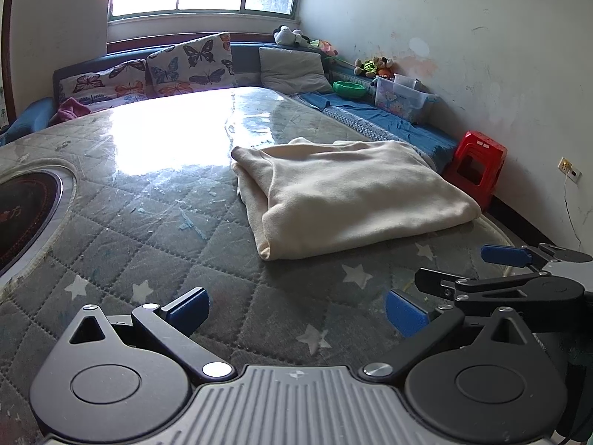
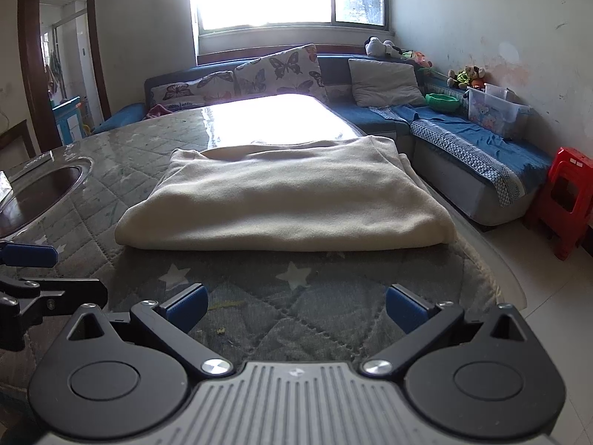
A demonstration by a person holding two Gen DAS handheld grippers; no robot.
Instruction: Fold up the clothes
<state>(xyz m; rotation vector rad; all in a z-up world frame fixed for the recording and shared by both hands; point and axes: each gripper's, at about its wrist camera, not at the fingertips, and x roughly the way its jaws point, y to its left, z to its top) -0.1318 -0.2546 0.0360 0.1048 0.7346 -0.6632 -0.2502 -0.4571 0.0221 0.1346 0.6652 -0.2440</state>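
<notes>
A cream garment point(image 1: 348, 200) lies folded into a thick rectangle on the quilted star-patterned table cover point(image 1: 155, 244). It also shows in the right wrist view point(image 2: 285, 200), straight ahead. My left gripper point(image 1: 296, 311) is open and empty, held back from the garment's near left corner. My right gripper point(image 2: 296, 306) is open and empty, a short way in front of the garment's near folded edge. The right gripper's blue-padded fingers point(image 1: 504, 256) show at the right edge of the left wrist view. One blue-padded finger of the left gripper point(image 2: 29, 254) shows at the left edge of the right wrist view.
A round dark recess point(image 1: 26, 215) with a metal rim is set in the table at left. A blue sofa point(image 2: 463, 137) with butterfly cushions point(image 2: 281, 70), a clear storage box point(image 2: 493, 111) and a green bowl point(image 2: 443, 102) runs behind and right. A red plastic stool point(image 2: 563, 200) stands on the floor at right.
</notes>
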